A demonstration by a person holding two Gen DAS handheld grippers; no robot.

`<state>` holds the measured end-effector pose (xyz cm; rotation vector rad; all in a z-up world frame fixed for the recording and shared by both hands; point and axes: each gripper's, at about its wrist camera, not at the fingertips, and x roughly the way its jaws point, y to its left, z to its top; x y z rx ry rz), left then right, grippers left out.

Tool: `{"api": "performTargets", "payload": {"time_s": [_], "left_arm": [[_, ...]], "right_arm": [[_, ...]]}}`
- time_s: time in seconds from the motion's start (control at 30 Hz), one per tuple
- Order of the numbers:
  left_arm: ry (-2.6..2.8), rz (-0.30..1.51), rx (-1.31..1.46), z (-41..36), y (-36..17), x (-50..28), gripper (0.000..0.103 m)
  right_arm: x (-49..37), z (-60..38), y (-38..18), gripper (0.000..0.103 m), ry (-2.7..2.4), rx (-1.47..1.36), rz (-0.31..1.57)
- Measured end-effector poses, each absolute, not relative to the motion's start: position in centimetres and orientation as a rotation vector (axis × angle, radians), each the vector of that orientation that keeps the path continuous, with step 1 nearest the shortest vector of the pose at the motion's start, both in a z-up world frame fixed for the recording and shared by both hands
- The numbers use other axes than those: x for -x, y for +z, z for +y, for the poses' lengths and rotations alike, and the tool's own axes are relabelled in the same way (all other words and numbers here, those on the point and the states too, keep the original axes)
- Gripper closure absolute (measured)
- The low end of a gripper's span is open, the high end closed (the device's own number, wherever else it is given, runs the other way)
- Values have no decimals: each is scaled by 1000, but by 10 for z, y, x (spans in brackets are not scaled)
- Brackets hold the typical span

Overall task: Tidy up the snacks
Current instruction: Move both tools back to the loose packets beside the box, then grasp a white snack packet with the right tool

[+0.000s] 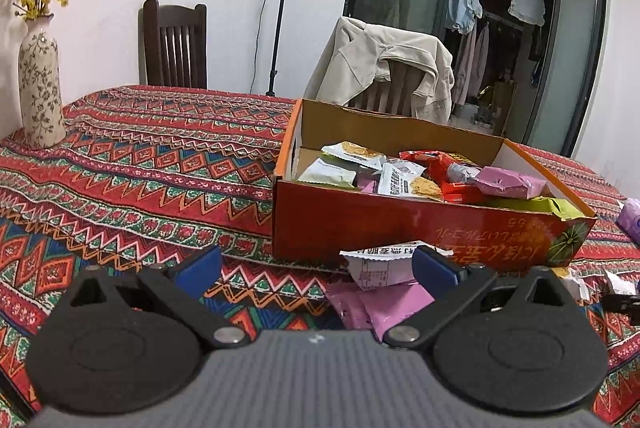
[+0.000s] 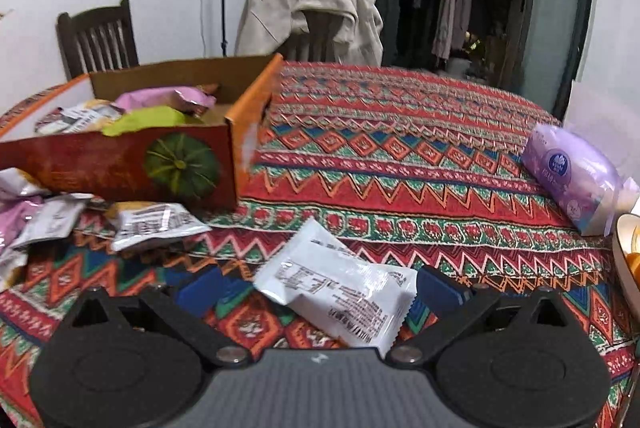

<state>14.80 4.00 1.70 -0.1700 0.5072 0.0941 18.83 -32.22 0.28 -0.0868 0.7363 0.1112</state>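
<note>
An orange-red cardboard box (image 1: 400, 228) with a pumpkin picture stands on the patterned tablecloth and holds several snack packets (image 1: 404, 176). My left gripper (image 1: 316, 266) is open just in front of the box. A white packet (image 1: 378, 264) and pink packets (image 1: 380, 304) lie beside its right finger. In the right wrist view the same box (image 2: 120, 164) sits at the left. My right gripper (image 2: 320, 288) is open, and a white snack packet (image 2: 340, 288) lies flat on the cloth between its fingers. More loose packets (image 2: 152, 224) lie before the box.
A flowered vase (image 1: 40, 84) with yellow branches stands at the table's far left. Two dark chairs (image 1: 176, 44) are behind the table, one draped with a beige jacket (image 1: 384, 68). A purple tissue pack (image 2: 572, 176) and a bowl rim (image 2: 624, 260) sit at the right edge.
</note>
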Motion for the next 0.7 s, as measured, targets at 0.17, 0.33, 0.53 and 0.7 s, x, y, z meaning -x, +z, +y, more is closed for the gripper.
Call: {"api": "performTargets", "payload": {"time_s": [0.17,0.33,0.53,0.7], "left_arm": [[84,511,182,41,17,-147,0],[83,521,192,41,17,-148,0],[85,525,186,41,16,-148,0],[88,531,190,41,15,-149,0]], "right_arm": [[-201,-334,-4,0,147,43,768],[-200,-336,-8,0,158,41,736],[-200,-338,-8,0,179,42,734],[-192,-334,-5,17,208,50,703]]}}
